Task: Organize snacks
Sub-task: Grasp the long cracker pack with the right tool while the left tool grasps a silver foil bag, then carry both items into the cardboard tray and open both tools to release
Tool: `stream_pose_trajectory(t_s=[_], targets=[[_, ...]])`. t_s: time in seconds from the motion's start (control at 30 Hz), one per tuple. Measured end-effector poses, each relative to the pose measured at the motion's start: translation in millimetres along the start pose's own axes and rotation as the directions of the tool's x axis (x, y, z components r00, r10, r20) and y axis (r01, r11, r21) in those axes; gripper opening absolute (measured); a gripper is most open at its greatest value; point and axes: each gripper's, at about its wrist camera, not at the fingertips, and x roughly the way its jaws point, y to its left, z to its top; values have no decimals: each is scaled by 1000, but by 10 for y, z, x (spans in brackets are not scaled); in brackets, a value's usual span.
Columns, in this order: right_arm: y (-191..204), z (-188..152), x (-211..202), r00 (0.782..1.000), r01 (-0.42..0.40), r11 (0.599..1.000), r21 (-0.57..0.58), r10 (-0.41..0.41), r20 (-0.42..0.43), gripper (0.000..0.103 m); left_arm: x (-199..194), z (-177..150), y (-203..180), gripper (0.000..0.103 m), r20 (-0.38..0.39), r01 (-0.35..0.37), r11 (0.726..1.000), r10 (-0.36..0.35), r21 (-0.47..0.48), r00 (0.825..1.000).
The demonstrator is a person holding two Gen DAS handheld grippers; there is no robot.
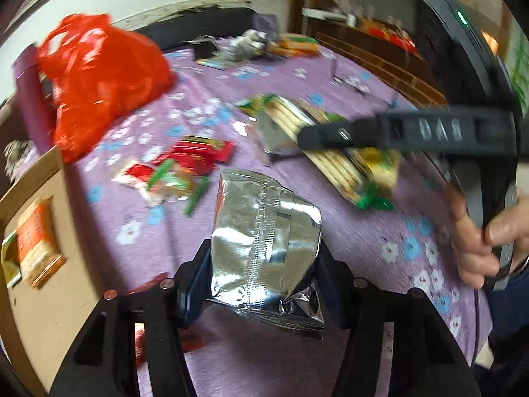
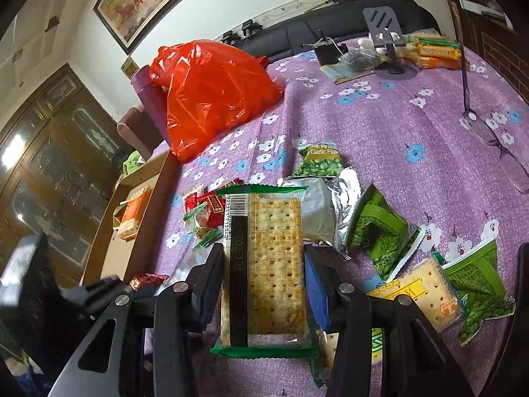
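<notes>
Mid-pick, both sides: my left gripper has jaws half-shut on the silver foil pack, right gripper clamps the cracker pack, both over the purple cloth. Next I'd carry them left to the cardboard box w/o crushing.

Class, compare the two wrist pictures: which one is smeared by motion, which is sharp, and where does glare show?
Left wrist view: motion-smeared, the red bag and loose snacks streaked; glare on the silver foil packet. Right wrist view: sharp, print on the cracker packet legible; reflections on the cabinet glass. Both bend toward the edges.
</notes>
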Motion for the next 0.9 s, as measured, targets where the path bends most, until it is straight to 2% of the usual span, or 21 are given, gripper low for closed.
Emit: stream_pose_trajectory(t_s=[0.37, 0.6, 0.9], targets=[[138, -28, 21, 1000, -27, 998, -57, 28, 7, 50, -153, 18, 256, 58, 37, -25, 997, 28, -79, 999], [188, -30, -12, 994, -108, 993, -56, 109, 20, 50, -319, -4, 392, 58, 76, -36, 993, 45, -115, 996], [265, -26, 23, 988, -154, 988, -32, 154, 0, 51, -600, -119, 773, 58, 121, -67, 978, 92, -195, 988]])
